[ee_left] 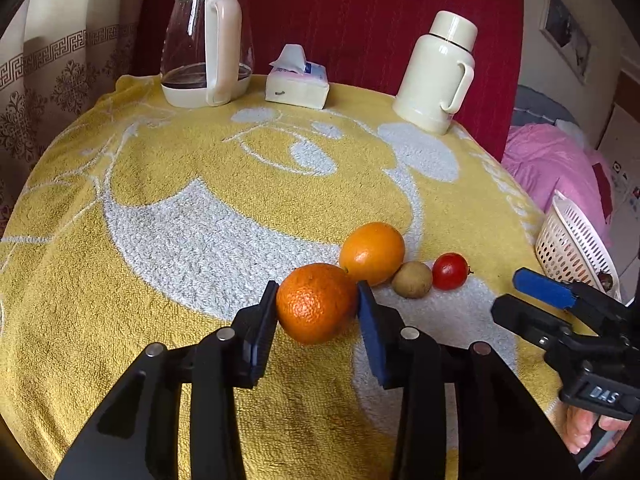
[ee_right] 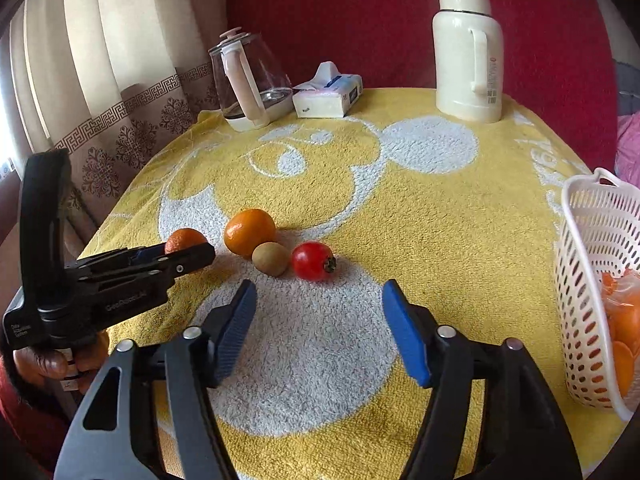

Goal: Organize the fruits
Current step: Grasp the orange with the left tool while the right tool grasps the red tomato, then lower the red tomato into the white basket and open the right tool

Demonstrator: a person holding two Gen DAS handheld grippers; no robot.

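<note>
My left gripper (ee_left: 318, 304) is shut on a dark orange tangerine (ee_left: 316, 308), both blue pads pressed against its sides just above the towel. It also shows in the right wrist view (ee_right: 184, 240) between the left gripper's fingers (ee_right: 176, 260). A lighter orange (ee_left: 372, 252), a brown kiwi (ee_left: 412, 279) and a red tomato (ee_left: 450, 271) lie in a row behind it. My right gripper (ee_right: 320, 320) is open and empty, hovering in front of the kiwi (ee_right: 271, 258) and tomato (ee_right: 312, 261). The white basket (ee_right: 592, 280) at the right holds orange fruit.
A yellow and white towel (ee_left: 180, 220) covers the round table. A glass kettle (ee_left: 206, 40), a tissue pack (ee_left: 298, 80) and a cream thermos (ee_left: 438, 72) stand along the far edge. A red backdrop and curtains lie behind.
</note>
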